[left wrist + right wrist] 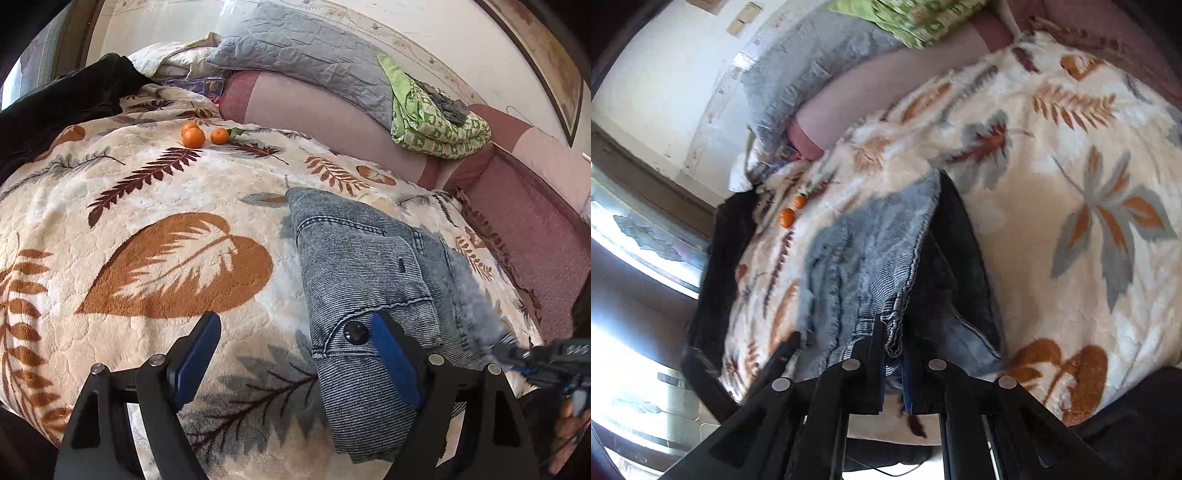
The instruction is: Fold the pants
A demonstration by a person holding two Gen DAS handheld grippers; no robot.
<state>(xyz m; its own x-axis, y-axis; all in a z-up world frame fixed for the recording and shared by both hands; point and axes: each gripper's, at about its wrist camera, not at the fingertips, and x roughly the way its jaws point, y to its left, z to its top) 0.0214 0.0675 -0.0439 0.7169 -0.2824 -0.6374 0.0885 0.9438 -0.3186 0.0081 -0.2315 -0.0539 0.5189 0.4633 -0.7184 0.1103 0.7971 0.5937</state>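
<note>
Light blue jeans (369,273) lie folded on a leaf-patterned fleece blanket (177,206), a black button (356,332) showing near their close end. My left gripper (295,354) hovers open over that end, one blue pad over the denim and the other over the blanket. In the left wrist view my right gripper (546,362) shows blurred at the right edge, by the jeans' far side. In the right wrist view the right gripper (897,347) is shut on a hem edge of the jeans (871,258), with the fabric bunched and lifted in front of it.
Three tangerines (199,136) sit on the blanket further back. A black garment (66,99) lies at the far left. A grey pillow (306,55) and a green patterned cloth (436,122) rest on the pink sofa back (332,122). A window (646,236) is at the left.
</note>
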